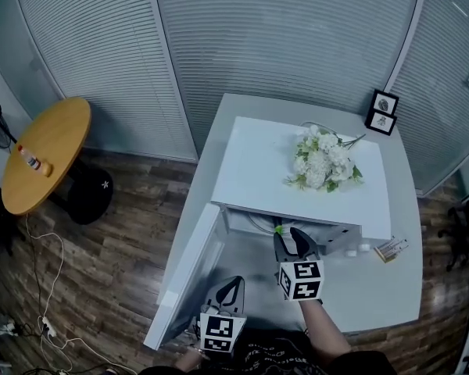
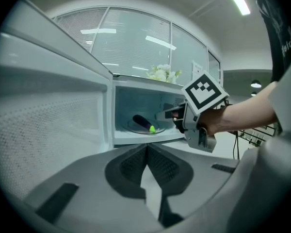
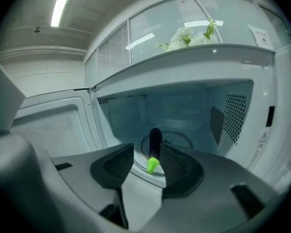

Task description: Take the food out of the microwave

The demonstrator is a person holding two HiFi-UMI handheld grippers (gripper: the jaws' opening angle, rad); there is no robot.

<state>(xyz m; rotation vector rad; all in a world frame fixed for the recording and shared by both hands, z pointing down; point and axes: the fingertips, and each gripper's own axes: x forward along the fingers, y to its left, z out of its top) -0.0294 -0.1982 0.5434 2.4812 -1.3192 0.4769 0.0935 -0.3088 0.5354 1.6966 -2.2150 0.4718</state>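
Worktop (image 1: 375, 295) microwave (image 1: 297, 170) stands open, eggplant (image 3: 155, 142) on its turntable (image 3: 180, 140). We should centre our spread right claw (image 3: 146, 152) round its middle. Left claw (image 2: 146, 147) clenched, empty.

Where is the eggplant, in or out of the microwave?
In: the eggplant lies on the glass turntable inside the microwave, whose door stands open.

Glass walls (image 1: 281, 37) behind, horizontal blinds shut. Dark wood-plank floor (image 1: 102, 264). Round wooden table (image 1: 47, 151) at left on black base (image 1: 90, 195), small bottle (image 1: 30, 159) on top. White cable (image 1: 61, 255) across floor, power strip (image 1: 47, 328) near its end. Gray table (image 1: 375, 295) against blinds, 2 picture frames (image 1: 383, 112) at far corner. Long ceiling light (image 3: 62, 5) lit.
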